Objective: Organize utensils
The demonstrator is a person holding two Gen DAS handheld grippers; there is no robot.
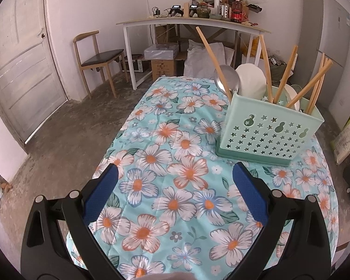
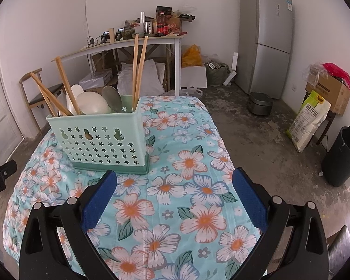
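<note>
Left hand-held gripper (image 1: 175, 182): lower centre of the left wrist view, blue pads wide apart, nothing between them, only the flowered cloth of the counter (image 1: 165, 210) below.
Utensil caddy (image 1: 270, 133): pale green, star-punched; upper right of the left wrist view, so it lies ahead and to the right of this hand-held gripper, near but not touching.
Chopsticks (image 1: 284, 77): wooden, standing in the caddy, long axes near upright and fanned outward, tops leaning apart.
Metal spoon (image 1: 226, 79): bowl up at the caddy's left corner in the left wrist view, beside white plastic spoons (image 1: 250, 79).
Right hand-held gripper (image 2: 174, 182): lower centre of the right wrist view, pads likewise spread, holding nothing.
Caddy from the right: centre left of the right wrist view, ahead and to the left, its base just past the left pad.
Nearer arm: judged the right one, by a little.
Loose utensils: none seen on the cloth; everything visible already stands in the caddy, so the sorting looks finished or nearly so.
Coming move: any reach goes inward, down onto upright handles.
</note>
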